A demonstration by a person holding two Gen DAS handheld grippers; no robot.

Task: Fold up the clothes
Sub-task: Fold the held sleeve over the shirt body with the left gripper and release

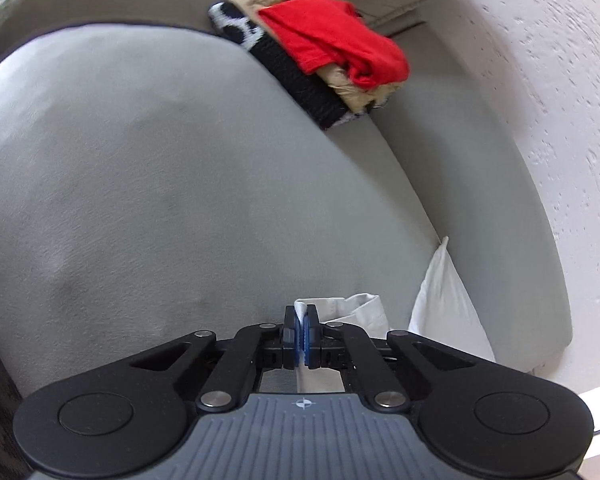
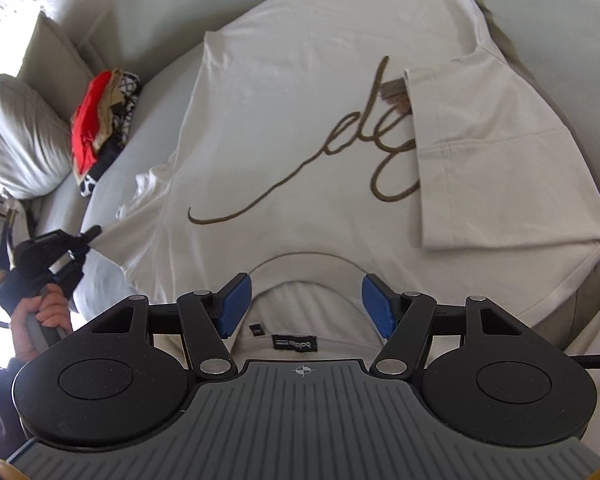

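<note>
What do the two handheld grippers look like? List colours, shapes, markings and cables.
Both the left gripper and the right gripper share one build: matte black linkage arms with silver pivot pins, two round black discs, a ribbed grey housing bearing a small white crosshair mark, and blue textured finger pads. A black braided cable runs beside the right one.

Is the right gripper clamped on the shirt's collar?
No. The right gripper has its blue pads spread wide apart above the white T-shirt collar, gripping nothing.

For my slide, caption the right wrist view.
Open right gripper hovers over white T-shirt's collar; one sleeve already folded in.
</note>
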